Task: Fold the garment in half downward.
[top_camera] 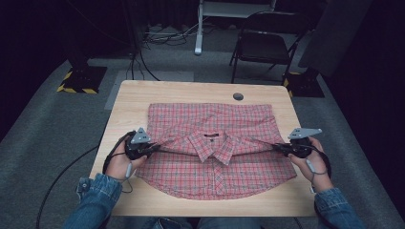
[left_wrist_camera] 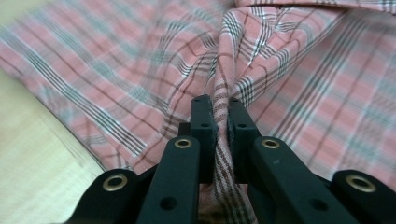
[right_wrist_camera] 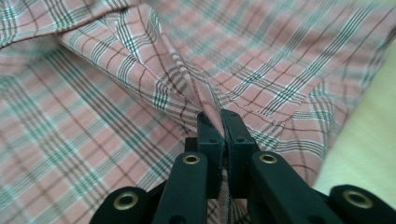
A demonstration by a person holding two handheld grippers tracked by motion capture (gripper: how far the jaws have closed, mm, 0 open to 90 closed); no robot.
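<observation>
A red plaid shirt (top_camera: 210, 126) lies folded on the wooden table (top_camera: 191, 90), collar toward me. My left gripper (top_camera: 154, 148) is shut on the shirt's left shoulder edge, and in the left gripper view a ridge of the plaid cloth (left_wrist_camera: 223, 93) runs between the black pads. My right gripper (top_camera: 277, 147) is shut on the right shoulder edge; the right gripper view shows the fabric (right_wrist_camera: 205, 100) pinched between its fingertips. The upper part of the shirt is lifted and stretched taut between the two grippers, over the lower part (top_camera: 215, 179).
A round grommet (top_camera: 238, 96) sits near the table's far edge. Beyond the table stand a black folding chair (top_camera: 265, 45) and a white stand leg (top_camera: 198, 28), with cables on the grey carpet. Bare wood (left_wrist_camera: 32, 154) borders the shirt on the left.
</observation>
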